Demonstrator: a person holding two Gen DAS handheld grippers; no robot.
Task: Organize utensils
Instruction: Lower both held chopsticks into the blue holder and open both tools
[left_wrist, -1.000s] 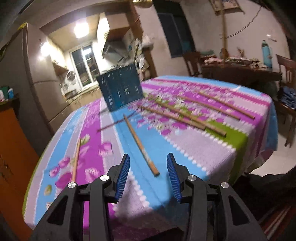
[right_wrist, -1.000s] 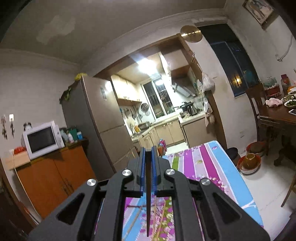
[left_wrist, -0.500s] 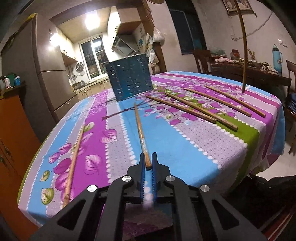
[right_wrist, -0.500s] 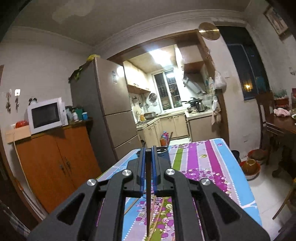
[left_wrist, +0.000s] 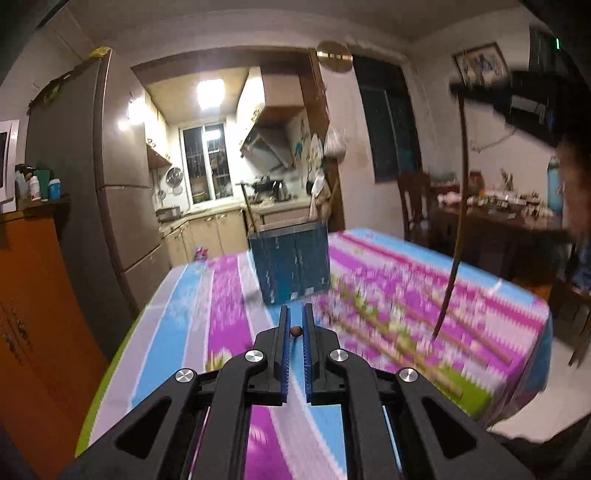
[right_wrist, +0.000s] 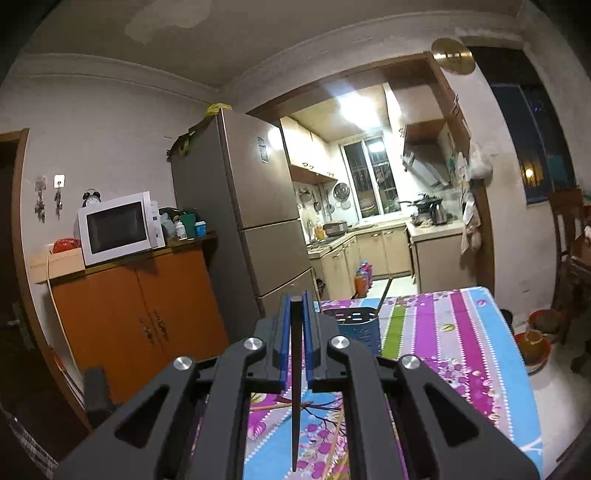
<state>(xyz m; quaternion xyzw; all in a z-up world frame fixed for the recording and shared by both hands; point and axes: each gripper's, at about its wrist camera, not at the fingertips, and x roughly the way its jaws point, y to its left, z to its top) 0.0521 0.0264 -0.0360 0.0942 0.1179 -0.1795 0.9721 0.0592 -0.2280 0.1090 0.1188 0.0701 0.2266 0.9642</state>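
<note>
So one chopstick (left_wrist: 295, 331) is clamped end-on by the left gripper (left_wrist: 295, 328), blue holder (left_wrist: 291, 266) dead ahead; another's pinched upright by the right gripper (right_wrist: 295, 314).

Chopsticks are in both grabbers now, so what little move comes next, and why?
Probably carry them toward the blue holder. The left gripper pinches a chopstick end-on, the right gripper holds a dark chopstick pointing down, and the holder stands ahead on the table.
</note>
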